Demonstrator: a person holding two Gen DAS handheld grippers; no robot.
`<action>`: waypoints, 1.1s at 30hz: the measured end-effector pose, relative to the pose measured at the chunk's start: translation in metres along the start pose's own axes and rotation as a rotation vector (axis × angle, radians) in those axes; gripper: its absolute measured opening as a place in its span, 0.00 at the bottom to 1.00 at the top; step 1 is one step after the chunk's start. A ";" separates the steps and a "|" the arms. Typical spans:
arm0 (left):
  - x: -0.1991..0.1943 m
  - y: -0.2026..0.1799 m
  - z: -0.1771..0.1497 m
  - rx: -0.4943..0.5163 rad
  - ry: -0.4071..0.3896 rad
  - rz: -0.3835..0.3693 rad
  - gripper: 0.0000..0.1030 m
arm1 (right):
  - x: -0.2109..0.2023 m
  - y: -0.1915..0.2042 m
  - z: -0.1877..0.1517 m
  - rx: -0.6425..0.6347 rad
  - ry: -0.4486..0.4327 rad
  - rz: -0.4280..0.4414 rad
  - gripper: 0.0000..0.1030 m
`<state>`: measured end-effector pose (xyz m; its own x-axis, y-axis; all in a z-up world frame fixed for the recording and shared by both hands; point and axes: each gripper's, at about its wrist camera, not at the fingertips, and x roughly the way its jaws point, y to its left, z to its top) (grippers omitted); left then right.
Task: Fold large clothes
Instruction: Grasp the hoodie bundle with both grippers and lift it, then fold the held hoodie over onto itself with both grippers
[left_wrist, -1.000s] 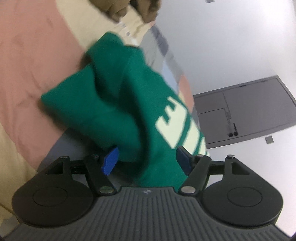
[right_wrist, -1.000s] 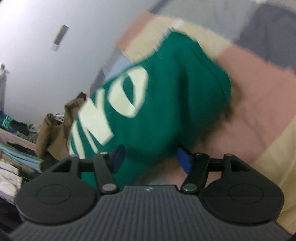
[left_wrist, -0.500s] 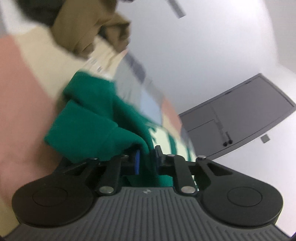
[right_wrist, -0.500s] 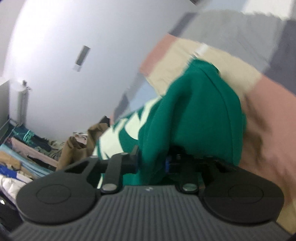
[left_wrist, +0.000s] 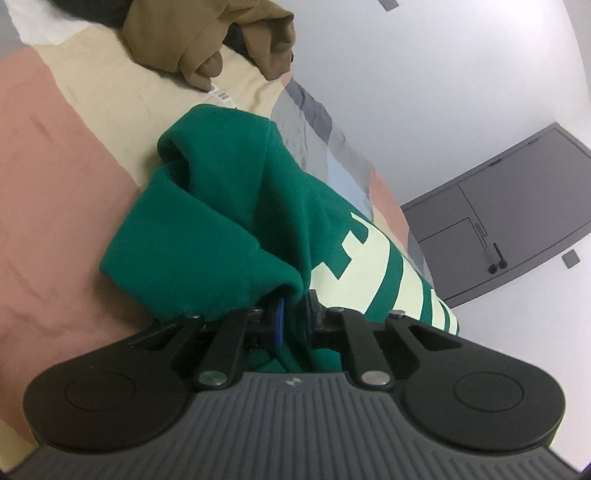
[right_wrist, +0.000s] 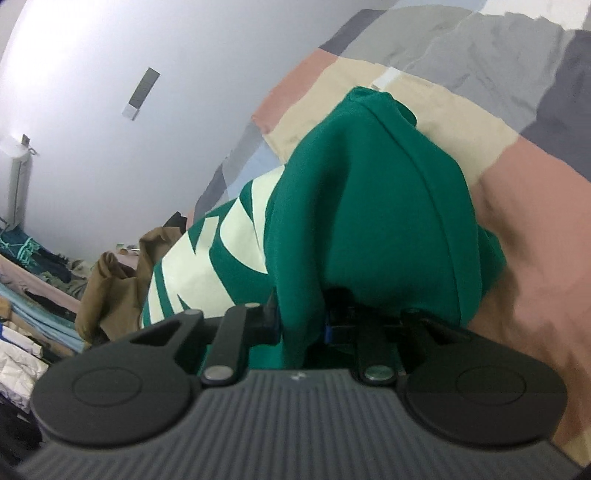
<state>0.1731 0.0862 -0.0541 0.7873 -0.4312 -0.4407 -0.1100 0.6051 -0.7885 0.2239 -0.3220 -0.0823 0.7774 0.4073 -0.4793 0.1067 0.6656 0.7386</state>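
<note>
A green sweatshirt (left_wrist: 229, 221) with large cream letters is bunched up above a patchwork bed cover (left_wrist: 55, 166). My left gripper (left_wrist: 293, 314) is shut on a fold of its green fabric. My right gripper (right_wrist: 301, 321) is shut on another fold of the same sweatshirt (right_wrist: 369, 221). The cloth drapes over both sets of fingertips and hides most of them. The cream lettering shows in the left wrist view (left_wrist: 373, 266) and in the right wrist view (right_wrist: 207, 266).
A brown garment (left_wrist: 207, 40) lies at the far end of the bed and also shows in the right wrist view (right_wrist: 110, 284). A pile of clothes (right_wrist: 26, 295) sits at the left. A grey door (left_wrist: 509, 206) stands in the white wall.
Both grippers went from open around the sweatshirt to shut on its fabric. The sweatshirt is now gathered and lifted closer to both cameras.
</note>
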 end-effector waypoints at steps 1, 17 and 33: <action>-0.002 0.000 -0.001 -0.001 -0.001 -0.001 0.13 | -0.002 0.000 -0.002 0.001 -0.001 -0.001 0.22; -0.002 0.017 -0.035 -0.285 0.153 -0.155 0.92 | 0.005 -0.016 -0.049 0.274 0.094 0.040 0.87; 0.028 0.064 -0.040 -0.629 0.066 -0.273 1.00 | 0.028 -0.014 -0.034 0.320 -0.077 0.268 0.91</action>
<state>0.1639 0.0861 -0.1337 0.8007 -0.5645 -0.2005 -0.2597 -0.0255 -0.9653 0.2229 -0.2982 -0.1221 0.8465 0.4837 -0.2227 0.0721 0.3103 0.9479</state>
